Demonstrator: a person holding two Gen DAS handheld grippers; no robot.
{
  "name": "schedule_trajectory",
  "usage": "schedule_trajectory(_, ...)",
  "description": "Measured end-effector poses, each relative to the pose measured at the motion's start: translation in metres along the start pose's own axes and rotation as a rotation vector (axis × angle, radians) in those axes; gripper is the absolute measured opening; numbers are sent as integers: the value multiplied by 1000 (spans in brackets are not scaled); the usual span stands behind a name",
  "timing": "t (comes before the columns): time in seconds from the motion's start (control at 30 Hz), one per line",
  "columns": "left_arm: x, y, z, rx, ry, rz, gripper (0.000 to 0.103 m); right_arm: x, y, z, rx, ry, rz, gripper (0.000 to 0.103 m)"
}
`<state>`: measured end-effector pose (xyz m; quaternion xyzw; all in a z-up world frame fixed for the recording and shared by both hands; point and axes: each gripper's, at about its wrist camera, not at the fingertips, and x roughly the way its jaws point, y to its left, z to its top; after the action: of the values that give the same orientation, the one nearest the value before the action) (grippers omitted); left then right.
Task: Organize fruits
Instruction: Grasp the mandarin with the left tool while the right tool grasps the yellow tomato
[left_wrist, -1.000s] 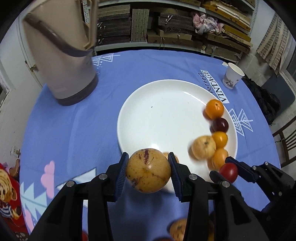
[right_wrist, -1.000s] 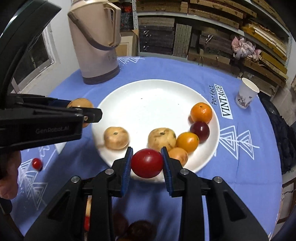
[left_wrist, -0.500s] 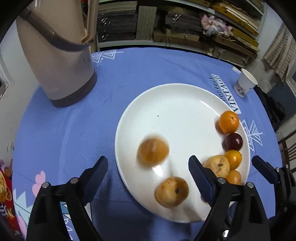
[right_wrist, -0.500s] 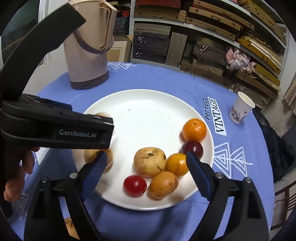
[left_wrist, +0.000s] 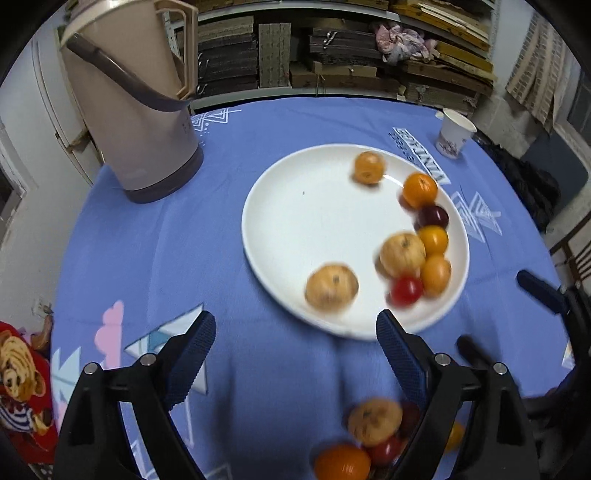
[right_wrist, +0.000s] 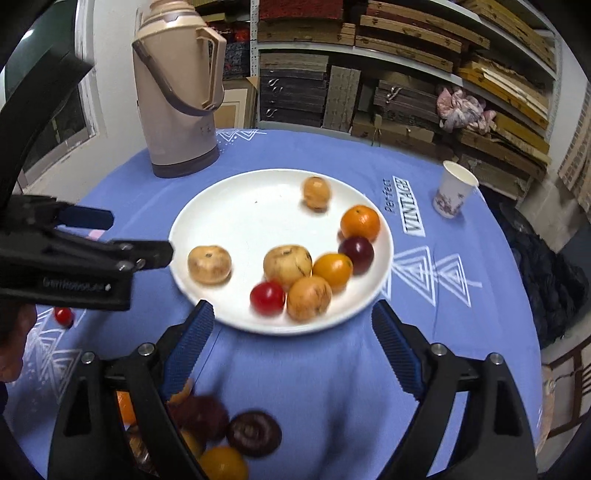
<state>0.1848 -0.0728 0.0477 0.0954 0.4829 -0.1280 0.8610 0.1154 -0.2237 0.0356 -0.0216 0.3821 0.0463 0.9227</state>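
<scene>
A white plate (left_wrist: 303, 221) (right_wrist: 251, 221) on the blue cloth holds several fruits. Among them are a red tomato (left_wrist: 406, 291) (right_wrist: 267, 298), an orange (left_wrist: 419, 190), a dark plum (left_wrist: 433, 216) and a spotted yellow-brown fruit (left_wrist: 331, 286) (right_wrist: 209, 264). A smaller brown fruit (left_wrist: 369, 168) (right_wrist: 316, 192) looks blurred near the plate's far rim. My left gripper (left_wrist: 295, 321) hovers open and empty at the plate's near edge. My right gripper (right_wrist: 291, 308) is over the near rim with its jaws opening and nothing between them.
A beige thermos jug (left_wrist: 140, 110) (right_wrist: 177, 103) stands at the back left. A paper cup (left_wrist: 452, 133) (right_wrist: 452, 194) stands at the back right. Loose fruits (left_wrist: 373, 421) (right_wrist: 253, 432) lie under the grippers by the near edge. A small red fruit (right_wrist: 63, 315) lies on the cloth at the left.
Both grippers opened, dropping the spotted fruit and the red tomato onto the plate, then drew back toward the near edge. One brown fruit rolled to the plate's far side.
</scene>
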Motion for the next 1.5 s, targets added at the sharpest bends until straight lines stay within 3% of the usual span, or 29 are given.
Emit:
schedule_trajectory(0.27,-16,-1,-61,13,24,6,89,-33,-1,-49,30,14,3,94)
schedule_trajectory(0.53,-5,8,-103,-35,79,7,89,-58,10,-88,20,18,18,94)
schedule_trajectory(0.7,-6,12,-110,-74,67,-9,89,-62,12,-100,32,26,31,95)
schedule_trajectory(1.23,12,-5,-115,-69,110,-40,90,-66,8,-112,60,34,52,96)
schedule_trajectory(1.27,16,-6,-117,-64,122,-32,86,-66,8,-111,60,34,53,97)
schedule_trajectory(1.33,24,-8,-121,-50,147,-19,66,-66,9,-111,56,34,56,98)
schedule_trajectory(1.43,26,-8,-122,-43,133,-8,53,-62,11,-111,45,46,53,99)
schedule_trajectory(1.47,26,-6,-122,-44,133,-8,44,-60,12,-111,39,56,55,99)
schedule_trajectory(1.5,26,-3,-122,-43,132,-4,44,-57,14,-111,31,67,55,99)
